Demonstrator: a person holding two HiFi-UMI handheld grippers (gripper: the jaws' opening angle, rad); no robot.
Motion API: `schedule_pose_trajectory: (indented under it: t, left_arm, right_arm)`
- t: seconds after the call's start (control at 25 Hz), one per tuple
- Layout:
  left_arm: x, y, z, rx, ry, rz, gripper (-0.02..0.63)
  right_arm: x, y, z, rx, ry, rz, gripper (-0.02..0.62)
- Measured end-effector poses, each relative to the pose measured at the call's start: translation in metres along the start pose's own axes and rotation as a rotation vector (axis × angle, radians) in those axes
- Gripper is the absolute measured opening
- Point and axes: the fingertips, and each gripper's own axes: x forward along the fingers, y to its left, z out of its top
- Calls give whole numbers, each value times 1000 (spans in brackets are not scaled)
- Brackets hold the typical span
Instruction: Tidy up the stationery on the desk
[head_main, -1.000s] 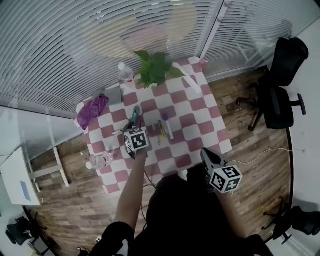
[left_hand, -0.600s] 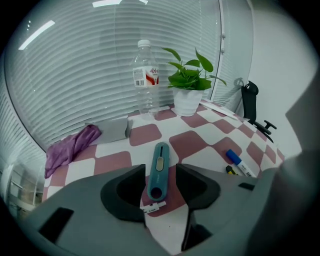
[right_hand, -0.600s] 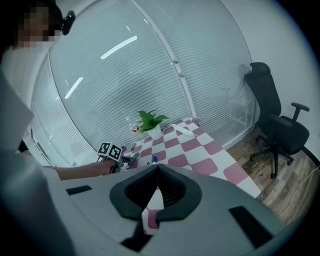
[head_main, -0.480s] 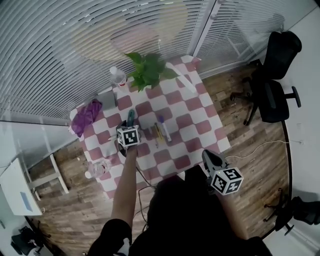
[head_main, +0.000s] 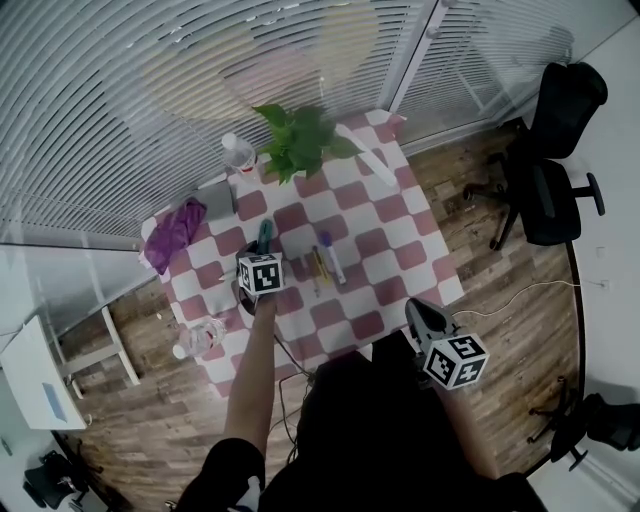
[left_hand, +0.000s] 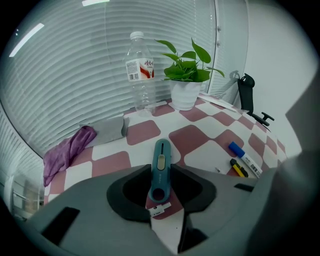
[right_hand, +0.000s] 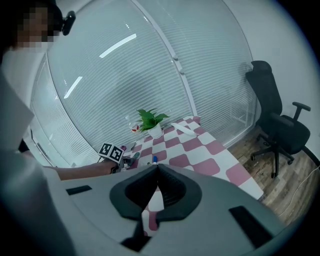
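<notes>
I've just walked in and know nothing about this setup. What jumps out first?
The pink-and-white checkered table stands out against the wooden floor, with a leafy green plant in a white pot at its far edge by the blinds. Left of centre on it, the left tool, whose jaws have just been closing, grips a teal utility knife lying on the cloth.
</notes>
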Motion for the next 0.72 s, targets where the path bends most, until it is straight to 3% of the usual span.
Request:
schedule_pose_trajectory:
  t: [0.2, 0.4, 0.44, 0.72]
  left_arm:
    - [-6, -2, 5, -3, -22, 13, 138]
    - [-23, -7, 9, -59, -70, 37, 119]
    - [-26, -8, 9, -73, -82, 50, 32]
    - [-26, -12, 1, -82, -72, 73, 32]
  right_arm:
    - [-2, 0, -1, 0, -2, 1, 21]
    - [-3, 1, -1, -4, -8, 12, 21]
    - [-3, 1, -2, -3, -8, 14, 21]
    - [-6, 2, -1, -14, -14, 27, 21]
